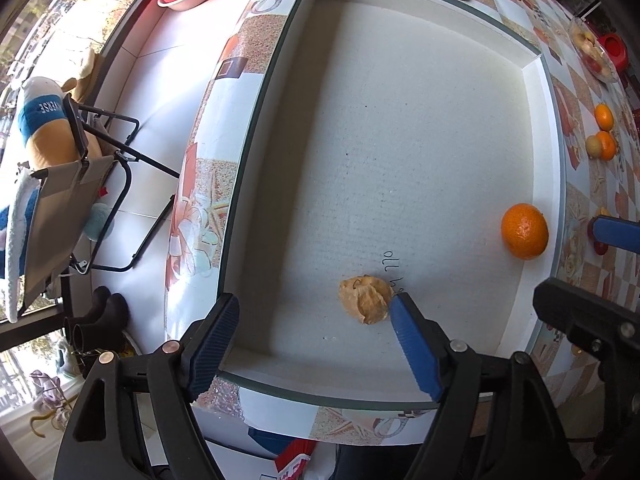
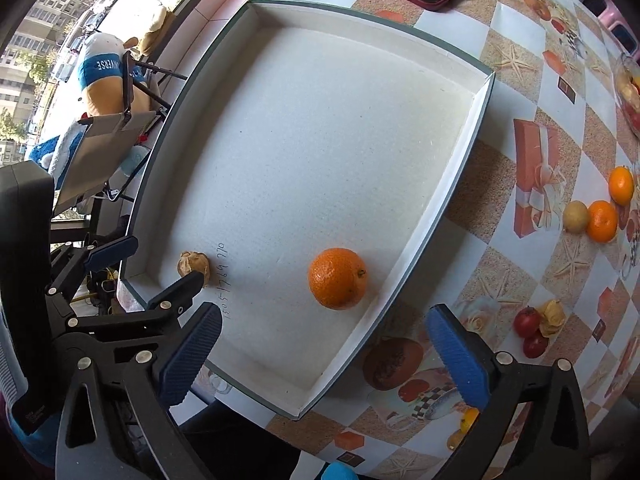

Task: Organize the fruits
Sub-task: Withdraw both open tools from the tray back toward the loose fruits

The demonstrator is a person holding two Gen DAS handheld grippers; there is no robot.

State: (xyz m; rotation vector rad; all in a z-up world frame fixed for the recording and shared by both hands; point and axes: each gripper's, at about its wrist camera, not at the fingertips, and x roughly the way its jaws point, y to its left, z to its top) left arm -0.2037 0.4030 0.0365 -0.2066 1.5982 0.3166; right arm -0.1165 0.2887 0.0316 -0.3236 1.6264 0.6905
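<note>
The left claw stood wide and empty over the white tray, its right finger just beside a papery brown fruit near the tray's left wall. The orange lay near the right wall. The right claw stood wide, holding nothing.

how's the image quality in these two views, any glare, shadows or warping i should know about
Left wrist view: strong fisheye bending of the white tray, dark vignette corners, the window side blown out; the husked fruit is sharp. Right wrist view: the same curvature, sunlight on the tray floor, and the orange casts a soft shadow toward the tray wall; the glass bowl at the frame edge is squeezed and hard to read.
</note>
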